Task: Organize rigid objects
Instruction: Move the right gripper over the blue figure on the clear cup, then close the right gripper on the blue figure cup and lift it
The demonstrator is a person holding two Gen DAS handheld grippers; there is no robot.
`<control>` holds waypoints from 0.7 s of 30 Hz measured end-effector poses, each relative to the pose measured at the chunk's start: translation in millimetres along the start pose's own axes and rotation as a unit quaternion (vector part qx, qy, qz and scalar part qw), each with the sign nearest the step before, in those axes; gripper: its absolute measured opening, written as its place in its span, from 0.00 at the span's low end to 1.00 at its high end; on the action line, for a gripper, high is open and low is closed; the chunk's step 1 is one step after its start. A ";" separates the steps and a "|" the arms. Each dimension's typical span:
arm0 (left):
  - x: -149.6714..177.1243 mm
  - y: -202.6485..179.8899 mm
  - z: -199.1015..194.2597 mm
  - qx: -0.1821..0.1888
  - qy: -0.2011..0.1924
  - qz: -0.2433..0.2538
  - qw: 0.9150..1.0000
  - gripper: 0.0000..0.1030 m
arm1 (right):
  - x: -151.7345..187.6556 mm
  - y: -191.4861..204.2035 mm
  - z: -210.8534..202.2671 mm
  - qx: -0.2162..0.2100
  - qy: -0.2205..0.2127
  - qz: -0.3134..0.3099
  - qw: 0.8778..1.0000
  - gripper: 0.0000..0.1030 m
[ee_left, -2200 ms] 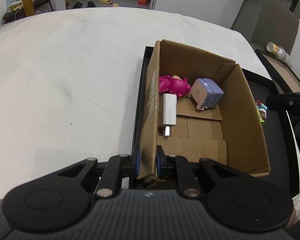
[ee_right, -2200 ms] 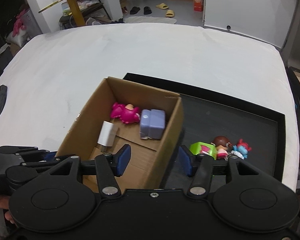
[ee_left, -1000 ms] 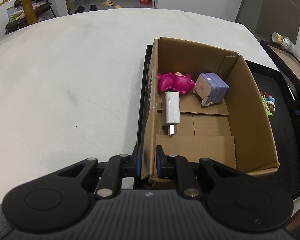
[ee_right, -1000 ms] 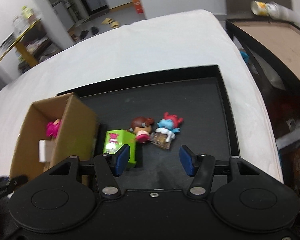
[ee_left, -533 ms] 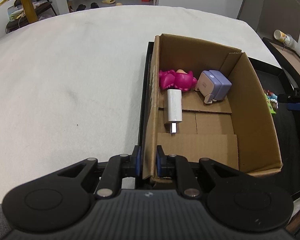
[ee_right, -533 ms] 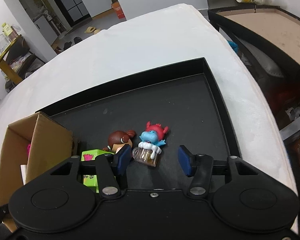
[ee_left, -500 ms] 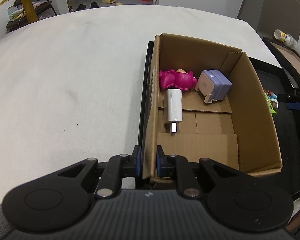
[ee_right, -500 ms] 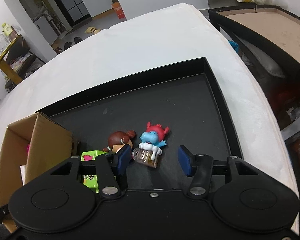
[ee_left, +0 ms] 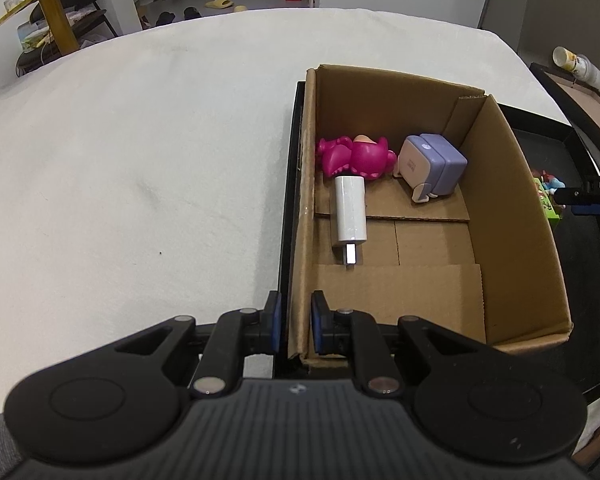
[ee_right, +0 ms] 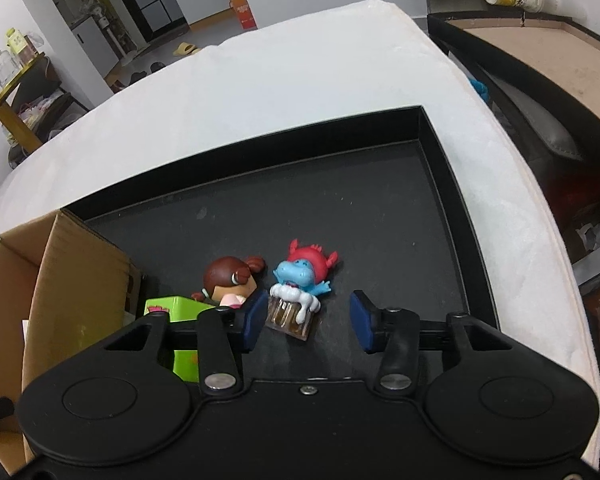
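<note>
Cardboard sits pinched between the pads of my left gripper (ee_left: 293, 328), which is clamped on the near wall of the box (ee_left: 512, 216). Inside the box lie a pink figure (ee_left: 356, 157), a white charger (ee_left: 351, 214) and a purple cube (ee_left: 432, 168). My right gripper (ee_right: 308, 322) is closing around the blue figurine (ee_right: 300, 280) on the black tray (ee_right: 440, 148); its right pad stands clear of the figurine.

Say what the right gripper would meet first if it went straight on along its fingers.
Most likely the blue figurine on its brown base, lying on the black tray between the closing jaws of the right gripper; depth is hard to judge.
</note>
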State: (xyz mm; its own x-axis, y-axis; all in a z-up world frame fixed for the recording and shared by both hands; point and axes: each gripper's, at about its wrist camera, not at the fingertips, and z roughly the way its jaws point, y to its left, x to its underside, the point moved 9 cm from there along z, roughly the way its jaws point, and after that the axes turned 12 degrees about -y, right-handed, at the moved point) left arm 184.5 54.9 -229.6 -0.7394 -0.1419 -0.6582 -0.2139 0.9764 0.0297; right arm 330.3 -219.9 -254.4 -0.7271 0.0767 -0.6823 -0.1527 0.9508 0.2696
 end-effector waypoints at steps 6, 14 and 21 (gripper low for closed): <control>-0.5 -1.4 -1.4 -0.004 0.001 0.005 1.000 0.14 | 3.8 0.1 -2.3 -0.007 0.007 -0.001 1.000 0.33; -1.3 -2.1 -2.3 -0.006 0.001 0.008 1.000 0.14 | 5.5 5.3 -5.6 -0.015 0.018 -0.008 1.000 0.22; -1.0 -2.1 -2.0 -0.006 0.001 0.008 1.000 0.14 | 5.1 9.4 7.5 -0.022 0.016 -0.013 1.000 0.29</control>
State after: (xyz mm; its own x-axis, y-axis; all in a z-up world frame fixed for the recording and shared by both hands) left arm 184.4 52.6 -227.6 -0.7446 -0.1261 -0.6555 -0.2088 0.9767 0.0493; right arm 330.2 -208.3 -260.4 -0.7437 0.0424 -0.6671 -0.2002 0.9380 0.2829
